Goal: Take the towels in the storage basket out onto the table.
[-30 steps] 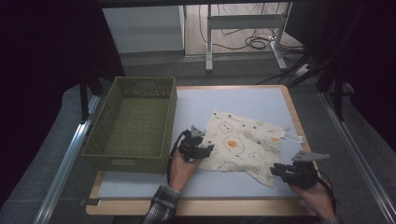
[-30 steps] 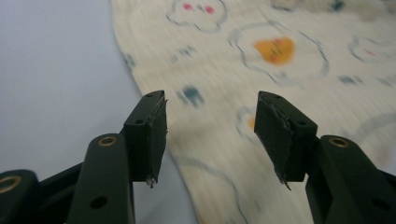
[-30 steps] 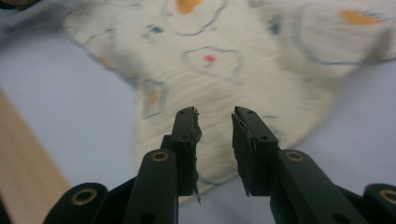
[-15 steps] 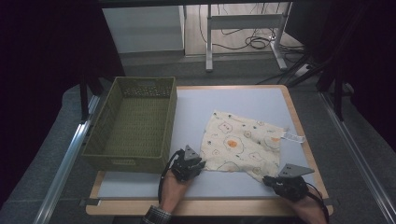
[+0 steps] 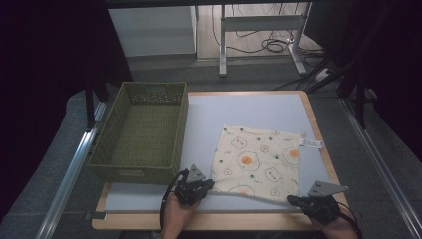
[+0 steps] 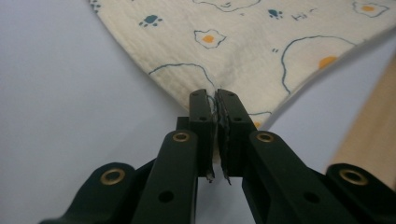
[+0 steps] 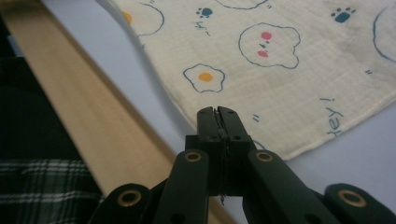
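High view first: the cream cloth (image 5: 259, 162), printed with fried eggs and little bear faces, is spread flat on the pale worktop (image 5: 239, 109), right of centre. The left hand-held gripper (image 5: 206, 185) sits at the cloth's seven o'clock corner, jaws pinched on that corner. The right hand-held gripper (image 5: 293, 200) is down at five o'clock, right at the cloth's near right corner. The near edge of the cloth runs between the two. A white label (image 5: 312, 143) sticks out of the cloth's edge at two o'clock. Over at nine o'clock stands the olive woven basket (image 5: 142, 132), well apart from the cloth.

Left gripper view: the left hand-held gripper (image 6: 218, 100) is clamped tight, cream fabric caught between the jaw tips. The cloth (image 6: 243, 51) fans away toward twelve o'clock, lifted a touch off the worktop (image 6: 70, 107) at the corner.

Right gripper view: the right hand-held gripper (image 7: 218, 113) is squeezed together on the cloth (image 7: 280, 70) too, its edge pinched between the tips. The worktop's wooden rim (image 7: 79, 107) runs along at nine o'clock, with a plaid sleeve (image 7: 42, 186) at seven o'clock
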